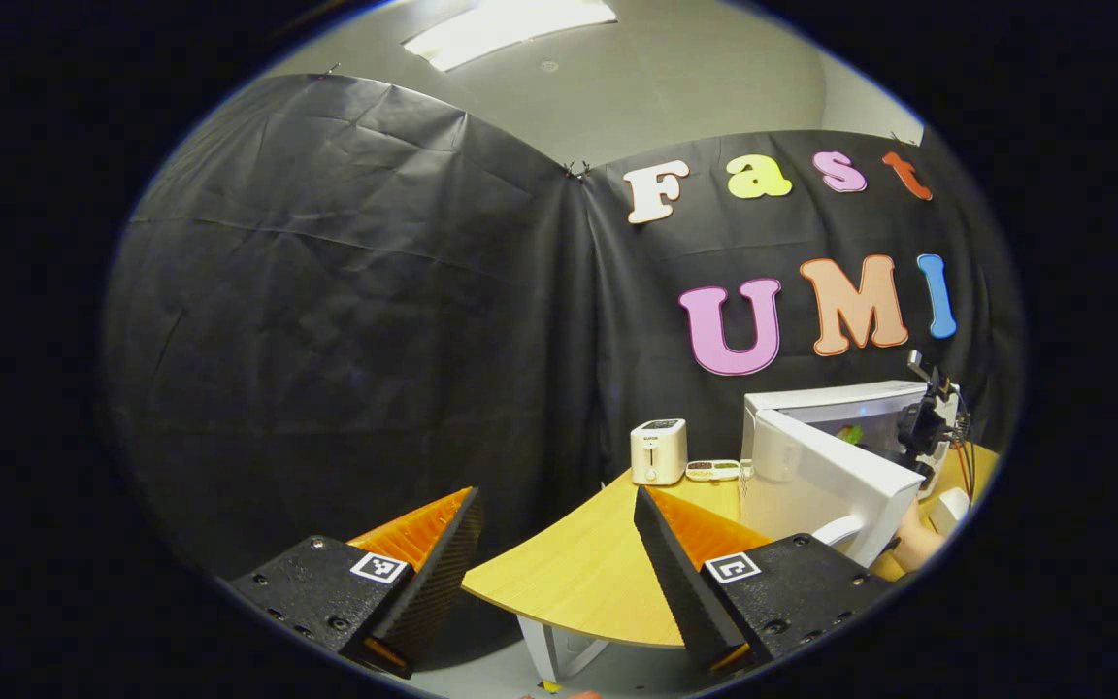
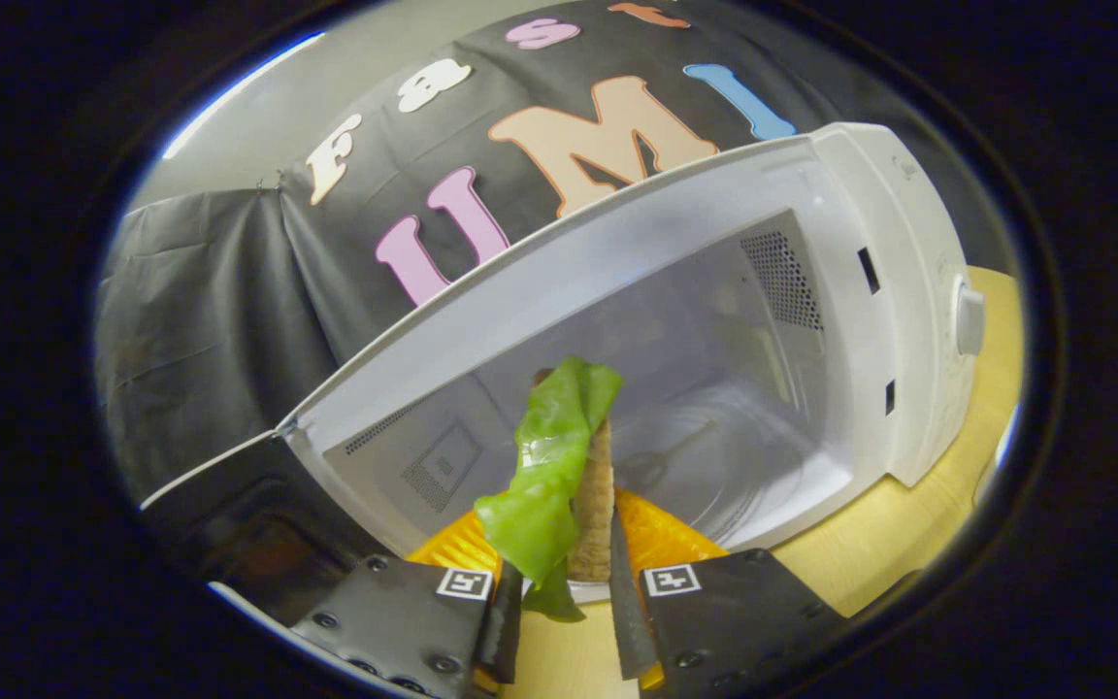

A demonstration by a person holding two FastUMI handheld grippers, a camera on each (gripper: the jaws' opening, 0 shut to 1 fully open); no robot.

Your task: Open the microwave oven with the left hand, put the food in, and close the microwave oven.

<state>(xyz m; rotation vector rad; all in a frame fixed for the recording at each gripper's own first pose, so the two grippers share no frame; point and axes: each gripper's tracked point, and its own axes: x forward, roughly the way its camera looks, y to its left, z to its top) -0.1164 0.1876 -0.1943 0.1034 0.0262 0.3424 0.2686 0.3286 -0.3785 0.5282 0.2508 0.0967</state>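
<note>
At six o'clock in the right gripper view, the right gripper (image 2: 564, 582) is clenched on the food (image 2: 559, 476): its two fingers press in from either side on a tan, ridged slab with a limp green leaf draped over it. The jaws stand narrow, only the thickness of the food between them. The food rises toward twelve o'clock, its upper end reaching into the mouth of the microwave oven (image 2: 894, 291). The oven cavity lies open just ahead of the fingers, pale inside, with vent holes on the walls. The oven's door (image 2: 229, 485) is swung out toward eight o'clock. A round knob (image 2: 969, 318) sits on the oven's front panel at three o'clock. The oven stands on a wooden table (image 2: 918, 534).

In the left gripper view, the left gripper (image 1: 559, 553) is released, its fingers spread wide with nothing between them, hanging off the near edge of the table (image 1: 578, 573). At three to four o'clock the microwave oven (image 1: 840, 408) stands with its door (image 1: 811, 476) swung open, and the right gripper (image 1: 923, 427) reaches into the opening. A white toaster (image 1: 658, 451) stands on the table near centre, a small flat device (image 1: 712, 471) just beside it.
</note>
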